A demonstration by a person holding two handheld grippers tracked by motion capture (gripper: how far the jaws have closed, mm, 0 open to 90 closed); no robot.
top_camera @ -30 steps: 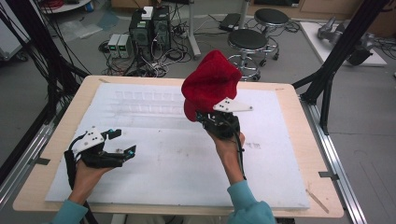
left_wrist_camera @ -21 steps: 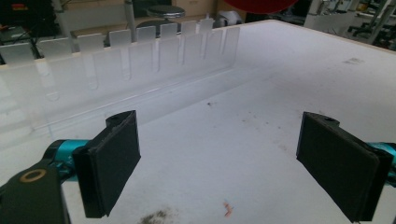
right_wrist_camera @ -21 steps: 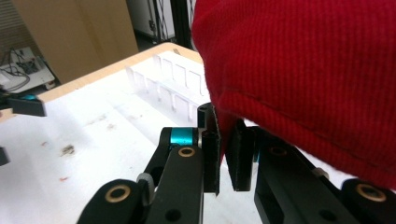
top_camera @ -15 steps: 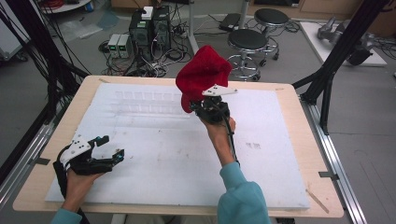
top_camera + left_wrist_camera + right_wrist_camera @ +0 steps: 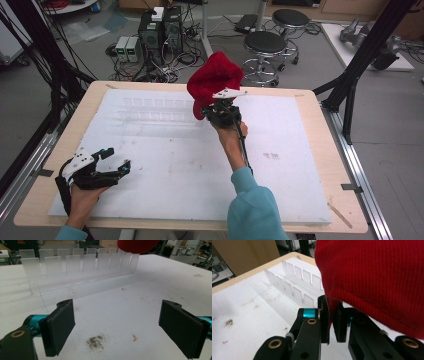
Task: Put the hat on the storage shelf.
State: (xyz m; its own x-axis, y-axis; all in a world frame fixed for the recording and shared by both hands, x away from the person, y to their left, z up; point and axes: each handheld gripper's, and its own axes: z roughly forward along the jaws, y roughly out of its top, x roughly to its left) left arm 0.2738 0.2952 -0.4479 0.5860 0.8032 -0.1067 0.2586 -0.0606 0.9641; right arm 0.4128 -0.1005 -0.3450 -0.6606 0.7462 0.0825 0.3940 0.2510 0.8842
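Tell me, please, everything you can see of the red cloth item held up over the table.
The red cloth item is soft, ribbed knit fabric with a stitched hem, bunched into a rounded, cap-like lump. It hangs in the air above the table's far half, near the clear slotted rack, touching neither. The right tongs are shut on its lower edge, nothing else touching it. Its full shape cannot be told.

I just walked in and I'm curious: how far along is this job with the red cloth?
Picked up: the right gripper is shut on the red cloth, held above the table. The clear slotted rack holds nothing yet. The left gripper waits open. Placing the cloth, perhaps on the rack, remains.
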